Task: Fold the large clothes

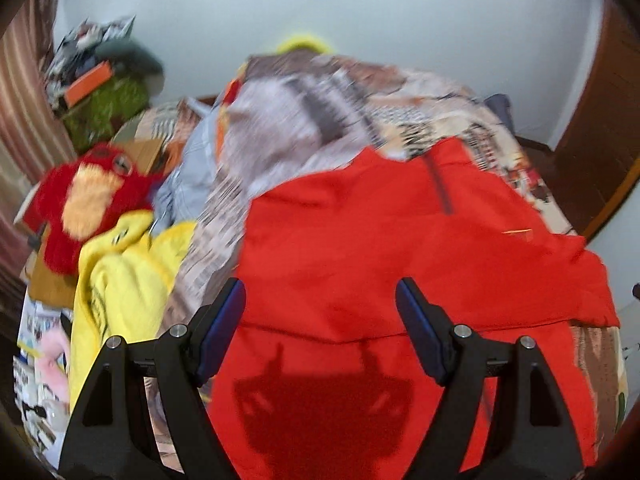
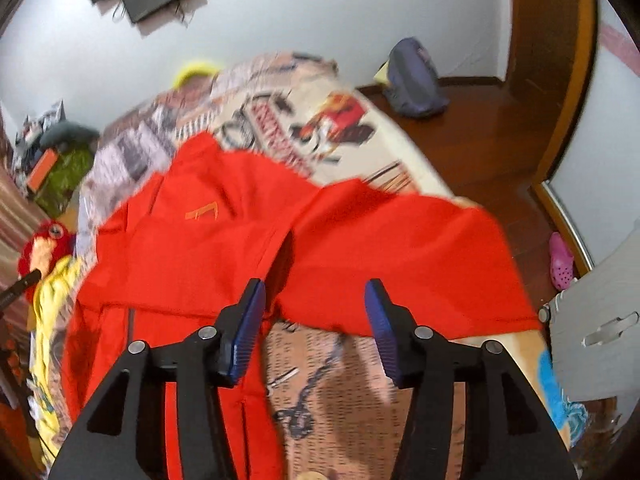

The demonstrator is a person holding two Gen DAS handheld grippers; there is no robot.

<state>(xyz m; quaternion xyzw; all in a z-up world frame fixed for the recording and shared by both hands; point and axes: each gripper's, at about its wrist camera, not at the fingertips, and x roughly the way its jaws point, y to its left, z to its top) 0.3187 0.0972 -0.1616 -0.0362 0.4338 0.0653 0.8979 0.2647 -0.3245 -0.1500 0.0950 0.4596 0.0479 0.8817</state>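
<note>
The red garment point(image 1: 400, 248) lies spread on the bed point(image 2: 360, 392) ahead of both released tongs, left tongs point(image 1: 320, 320) over its body, right tongs point(image 2: 316, 316) nearer the sleeve point(image 2: 400, 256) pointing at the bed's right edge.

The left gripper point(image 1: 320, 304) has black angular plastic arms with triangular cut-outs, round silver pivot screws and dark blue ribbed pads point(image 1: 222, 328) on its fingers. The right gripper point(image 2: 316, 304) matches: black frame, silver screws, blue ridged pads point(image 2: 246, 332).

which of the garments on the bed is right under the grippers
The red garment, spread flat beneath both open grippers, left and right. The yellow garment lies crumpled off to the left.
</note>
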